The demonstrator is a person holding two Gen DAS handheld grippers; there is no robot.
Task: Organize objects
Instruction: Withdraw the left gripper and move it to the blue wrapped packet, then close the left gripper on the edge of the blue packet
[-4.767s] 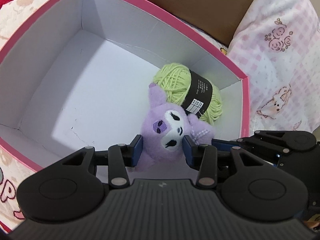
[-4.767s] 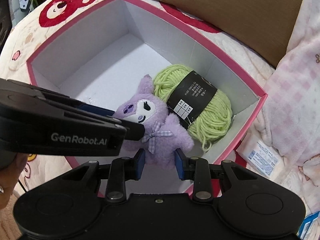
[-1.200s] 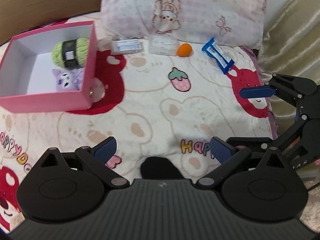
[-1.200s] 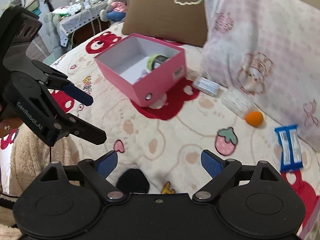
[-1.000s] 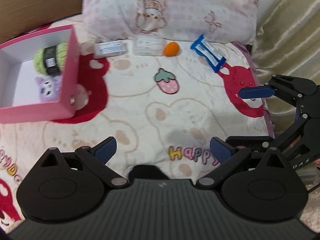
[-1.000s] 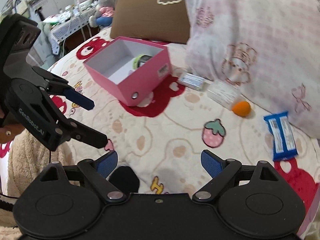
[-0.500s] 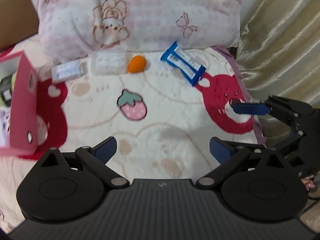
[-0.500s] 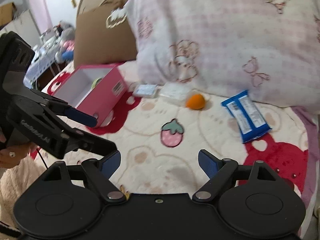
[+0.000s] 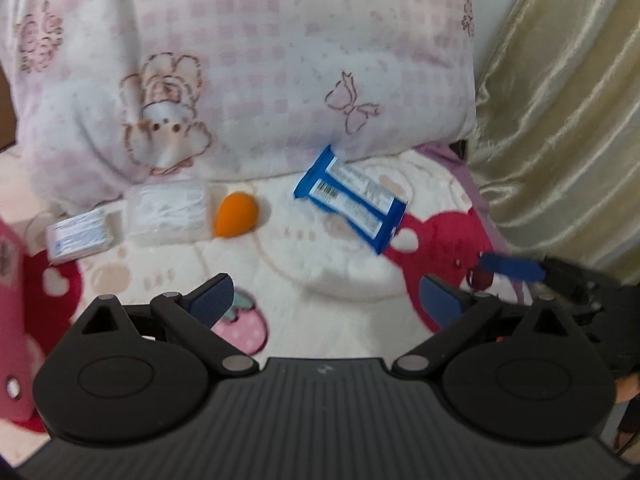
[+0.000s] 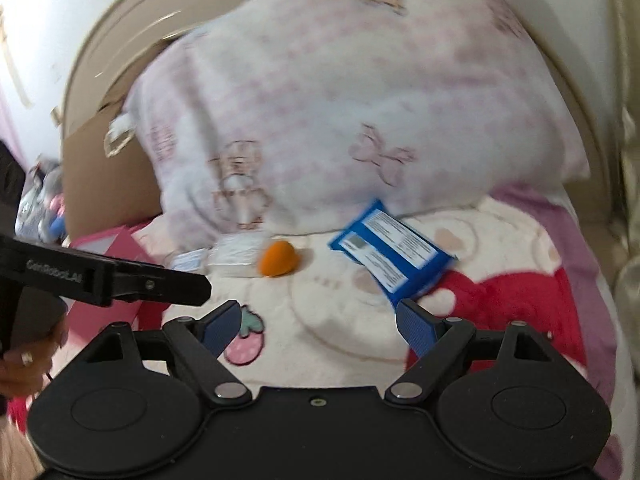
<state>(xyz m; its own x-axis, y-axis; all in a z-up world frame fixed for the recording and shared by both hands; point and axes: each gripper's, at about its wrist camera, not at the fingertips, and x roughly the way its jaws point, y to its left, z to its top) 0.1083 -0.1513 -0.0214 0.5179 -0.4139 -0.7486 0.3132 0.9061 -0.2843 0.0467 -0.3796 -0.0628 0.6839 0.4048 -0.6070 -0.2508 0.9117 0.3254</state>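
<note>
Nearer now: blue packet beyond fingers

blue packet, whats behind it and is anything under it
The pink checked pillow lies right behind the blue packet, over its far corner. Under it only the blanket shows; beneath is hidden.

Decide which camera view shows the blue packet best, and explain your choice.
The left wrist view: the blue packet lies whole and fairly sharp below the pillow, barcode visible. In the right wrist view the packet is blurrier, its near end reaching the fingertip.
</note>
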